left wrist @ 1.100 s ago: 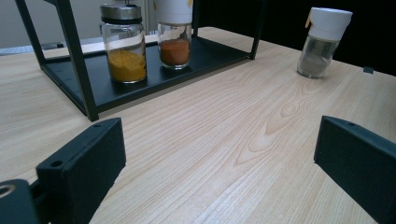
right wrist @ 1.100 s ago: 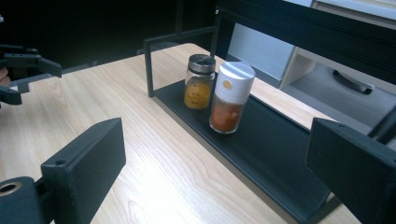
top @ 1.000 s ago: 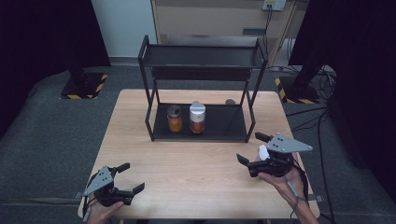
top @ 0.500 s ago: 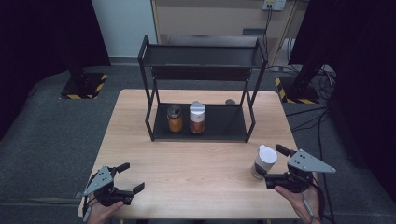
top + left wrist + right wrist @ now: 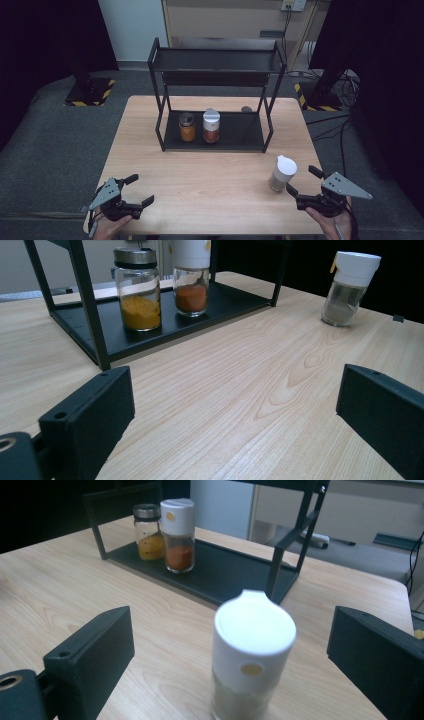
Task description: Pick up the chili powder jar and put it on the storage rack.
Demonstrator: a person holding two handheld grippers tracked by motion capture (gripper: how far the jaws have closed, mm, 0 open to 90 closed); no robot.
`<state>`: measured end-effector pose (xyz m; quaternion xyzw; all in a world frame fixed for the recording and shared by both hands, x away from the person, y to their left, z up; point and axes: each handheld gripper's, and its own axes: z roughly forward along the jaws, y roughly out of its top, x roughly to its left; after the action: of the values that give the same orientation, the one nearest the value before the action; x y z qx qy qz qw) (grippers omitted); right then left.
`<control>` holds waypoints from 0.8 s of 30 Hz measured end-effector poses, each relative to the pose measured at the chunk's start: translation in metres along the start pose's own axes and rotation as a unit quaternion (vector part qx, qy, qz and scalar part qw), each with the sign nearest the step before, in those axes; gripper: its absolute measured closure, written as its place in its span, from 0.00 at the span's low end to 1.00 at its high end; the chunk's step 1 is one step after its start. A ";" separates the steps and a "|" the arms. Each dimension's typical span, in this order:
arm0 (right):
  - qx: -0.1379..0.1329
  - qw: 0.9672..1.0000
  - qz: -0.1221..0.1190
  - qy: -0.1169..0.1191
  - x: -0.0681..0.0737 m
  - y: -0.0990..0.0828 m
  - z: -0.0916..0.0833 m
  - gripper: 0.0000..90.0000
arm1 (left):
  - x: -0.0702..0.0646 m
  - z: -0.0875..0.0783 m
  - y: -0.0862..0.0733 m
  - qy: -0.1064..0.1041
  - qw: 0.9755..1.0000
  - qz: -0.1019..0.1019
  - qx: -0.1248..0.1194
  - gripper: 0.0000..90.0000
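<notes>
The wooden table [image 5: 215,165] has a pale, streaked grain and rounded corners, and a black metal rack [image 5: 215,90] of two shelves stands toward its far side. On the rack's lower shelf a glass jar [image 5: 187,127] of yellow powder with a metal lid sits just beside a shaker [image 5: 211,126] of red powder with a white cap. The right gripper [image 5: 305,188] lies low at the table's near right corner, held from below by a hand whose wrist is cut off by the frame's edge; its jaws stand wide apart and grip nothing. Just ahead of them, between the tips but clear of both, stands the bottle [image 5: 282,173], upright on the bare wood, well apart from the rack; its glass body holds grey-tan grains under a white flip cap, blurred in the right gripper view. The left gripper [image 5: 138,189] rests at the near left corner, tilted inward, jaws likewise wide and empty.
</notes>
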<state>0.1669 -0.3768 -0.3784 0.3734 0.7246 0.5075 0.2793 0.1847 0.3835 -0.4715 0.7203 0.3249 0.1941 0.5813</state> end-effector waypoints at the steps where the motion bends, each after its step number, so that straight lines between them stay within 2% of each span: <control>1: 0.000 1.000 0.001 0.000 -0.001 -0.003 0.000 0.06 | 0.000 0.000 0.000 0.000 1.000 0.000 0.000 0.01; 12: 0.013 1.000 0.011 -0.011 0.003 -0.026 -0.002 0.06 | 0.000 0.000 0.000 0.002 1.000 0.001 0.000 0.01; 17: 0.019 1.000 0.002 -0.012 0.006 -0.031 0.000 0.06 | 0.000 -0.001 0.000 0.003 1.000 0.000 0.000 0.01; 24: 0.018 1.000 0.004 -0.011 0.006 -0.036 0.002 0.06 | -0.001 0.000 0.000 0.004 1.000 0.001 0.001 0.01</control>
<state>0.1559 -0.3782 -0.4131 0.3867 0.7290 0.4913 0.2786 0.1839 0.3831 -0.4711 0.7204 0.3266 0.1971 0.5793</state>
